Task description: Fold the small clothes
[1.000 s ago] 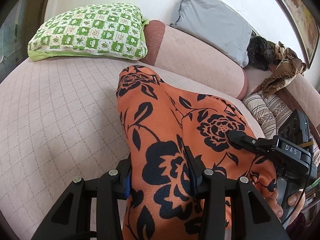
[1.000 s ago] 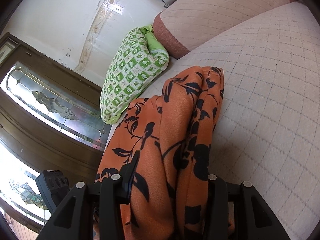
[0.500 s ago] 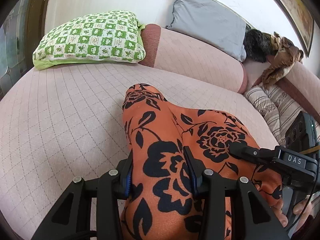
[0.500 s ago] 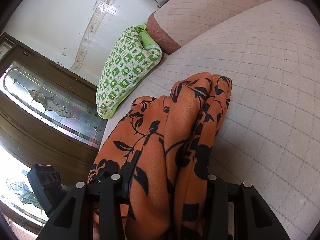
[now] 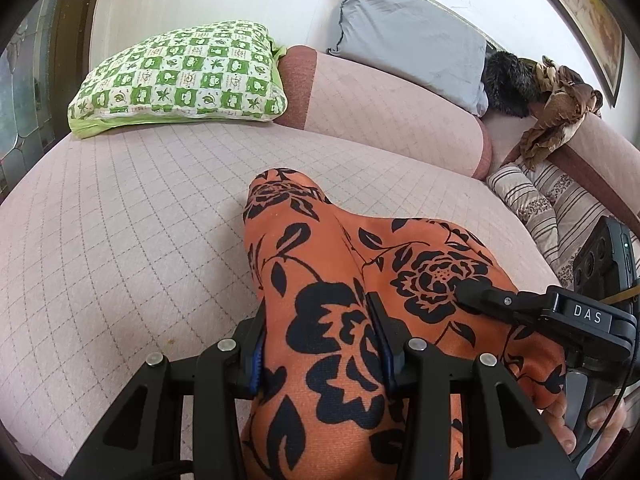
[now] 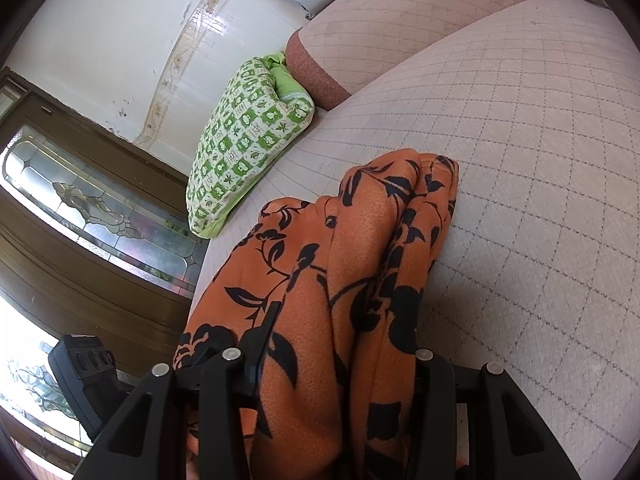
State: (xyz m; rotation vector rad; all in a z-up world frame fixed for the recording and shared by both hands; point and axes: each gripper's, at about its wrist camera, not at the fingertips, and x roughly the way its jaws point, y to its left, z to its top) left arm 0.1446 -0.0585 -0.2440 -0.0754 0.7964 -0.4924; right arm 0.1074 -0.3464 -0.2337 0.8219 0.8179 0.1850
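An orange cloth with black flowers (image 5: 332,320) lies bunched on the quilted pink sofa seat (image 5: 120,240), its far end resting on the cushion while the near end is lifted into both tools. The left gripper (image 5: 320,344) has its jaws pressed in from either side on a thick fold of the fabric — clamped on it, the blue pad of one finger just showing against the cloth. The right gripper (image 6: 340,356) likewise grips a gathered bundle of the same garment (image 6: 360,260), with several folds squeezed between its two jaws. In the left wrist view the right tool's black body, marked DAS (image 5: 560,316), reaches in from the right and its tip touches the cloth beside a printed rose. A green-and-white checked pillow (image 5: 180,76) sits at the back of the seat against the bolster (image 5: 380,108), well apart from the cloth; a grey cushion (image 5: 408,32) leans on the wall above. Off to the right lie a striped pillow (image 5: 536,204) and a crumpled brown cloth (image 5: 556,108) on the armrest.
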